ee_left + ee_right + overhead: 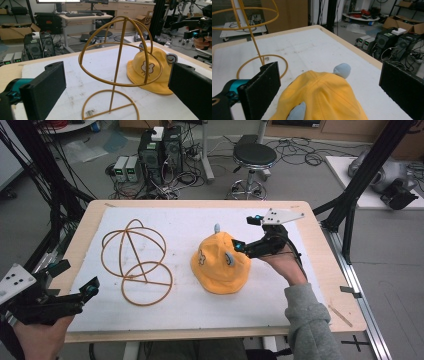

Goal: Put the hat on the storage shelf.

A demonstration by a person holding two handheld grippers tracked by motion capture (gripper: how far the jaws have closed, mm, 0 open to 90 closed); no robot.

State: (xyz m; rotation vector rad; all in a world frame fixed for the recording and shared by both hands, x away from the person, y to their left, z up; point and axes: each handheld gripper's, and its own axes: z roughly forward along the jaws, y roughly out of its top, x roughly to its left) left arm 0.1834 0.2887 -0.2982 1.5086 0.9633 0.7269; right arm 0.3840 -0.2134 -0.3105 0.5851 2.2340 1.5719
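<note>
Yellow hat [220, 263] lying crown-up on the white mat [200, 305], right of centre, brim flat on the cloth. Crown domed, with two grey-blue ears, one [217, 227] at the far edge, the other [229, 259] on the near right slope; line through the ears running roughly front to back of the table. Printed emblem [201, 257] on the left flank of the hat, facing the wire stand [136, 261]. Stand just left of the hat, apart from it: ring base on the mat, thin post rising upright, long axis vertical, hoops forming a round cage on top. Right gripper [248, 234] poised above the hat's right side, jaws wide apart, nothing between them but air over the crown; in the right gripper view, the crown [322, 100] seen low between the two black jaws, far ear [342, 70] just beyond, not touched by either. Left gripper [75, 282] held off the near left corner of the table, well apart from hat and stand, jaws likewise spread and empty, aimed toward the stand [117, 67]; in the left gripper view, the hat [150, 72] seen behind the stand's hoops, emblem facing the camera.
</note>
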